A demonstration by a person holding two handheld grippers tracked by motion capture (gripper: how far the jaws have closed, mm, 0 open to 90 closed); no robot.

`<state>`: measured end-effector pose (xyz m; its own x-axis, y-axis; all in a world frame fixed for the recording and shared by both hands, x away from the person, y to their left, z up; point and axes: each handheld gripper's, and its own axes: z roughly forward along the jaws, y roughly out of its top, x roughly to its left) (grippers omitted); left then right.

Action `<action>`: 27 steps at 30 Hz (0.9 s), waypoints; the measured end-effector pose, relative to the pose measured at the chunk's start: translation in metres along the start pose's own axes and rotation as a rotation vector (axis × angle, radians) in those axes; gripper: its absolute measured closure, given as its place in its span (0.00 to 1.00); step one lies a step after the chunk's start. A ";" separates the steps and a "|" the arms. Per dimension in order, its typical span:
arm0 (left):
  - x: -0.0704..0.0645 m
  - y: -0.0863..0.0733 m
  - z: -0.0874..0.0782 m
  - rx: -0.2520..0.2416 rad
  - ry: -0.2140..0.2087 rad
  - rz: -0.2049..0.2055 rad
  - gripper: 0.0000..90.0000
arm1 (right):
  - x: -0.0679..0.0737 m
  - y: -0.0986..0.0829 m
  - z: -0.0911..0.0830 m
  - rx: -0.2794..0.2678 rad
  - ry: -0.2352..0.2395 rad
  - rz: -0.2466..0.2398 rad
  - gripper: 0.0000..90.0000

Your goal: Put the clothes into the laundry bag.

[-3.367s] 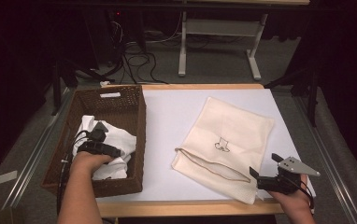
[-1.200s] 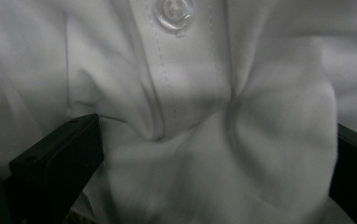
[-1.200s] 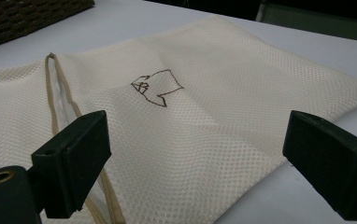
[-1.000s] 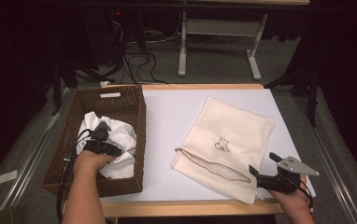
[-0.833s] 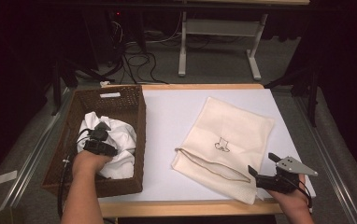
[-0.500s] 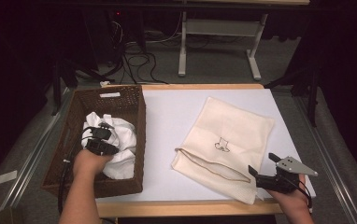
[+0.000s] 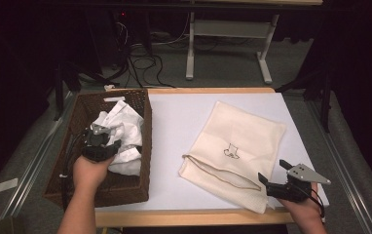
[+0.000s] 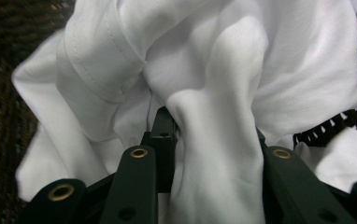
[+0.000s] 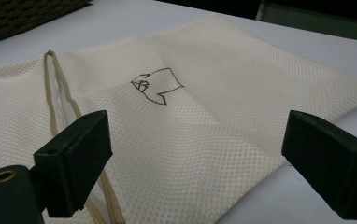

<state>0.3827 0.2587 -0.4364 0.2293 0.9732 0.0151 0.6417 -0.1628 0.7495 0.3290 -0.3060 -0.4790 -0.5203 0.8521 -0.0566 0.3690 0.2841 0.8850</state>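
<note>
Left gripper (image 7: 107, 145): inside the wicker basket (image 7: 77, 181), jaws apparently pinching a fold of the white garment (image 8: 223, 121), though cloth hides the tips.
White garment: bunched in the basket's far half.
Right gripper (image 9: 195, 158): jaws spread wide, over the near corner of the mesh laundry bag (image 7: 237, 146).
Mesh laundry bag: flat on the tabletop (image 7: 174, 122), right of the basket.

bare table (image 7: 174, 122) lies open between the wicker basket (image 7: 145, 146) and the mesh bag (image 7: 237, 141); the basket's walls hem in the white cloth (image 7: 123, 131).
</note>
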 end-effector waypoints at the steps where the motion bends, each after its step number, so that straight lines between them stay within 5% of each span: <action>1: 0.000 0.000 -0.005 -0.058 0.022 0.001 0.76 | 0.000 0.000 0.000 0.000 -0.002 0.000 0.10; 15: -0.004 -0.005 -0.034 -0.337 0.110 0.033 0.76 | 0.001 0.000 -0.001 -0.009 -0.002 -0.003 0.10; 18: -0.006 -0.008 -0.042 -0.433 0.133 0.036 0.76 | 0.001 0.000 -0.001 -0.009 -0.002 -0.001 0.10; 27: -0.008 -0.014 -0.056 -0.590 0.186 0.042 0.76 | 0.002 0.000 -0.001 -0.009 -0.001 0.002 0.10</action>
<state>0.3304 0.2621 -0.4101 0.0804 0.9886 0.1275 0.1096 -0.1360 0.9846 0.3275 -0.3045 -0.4787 -0.5189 0.8530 -0.0557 0.3627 0.2786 0.8893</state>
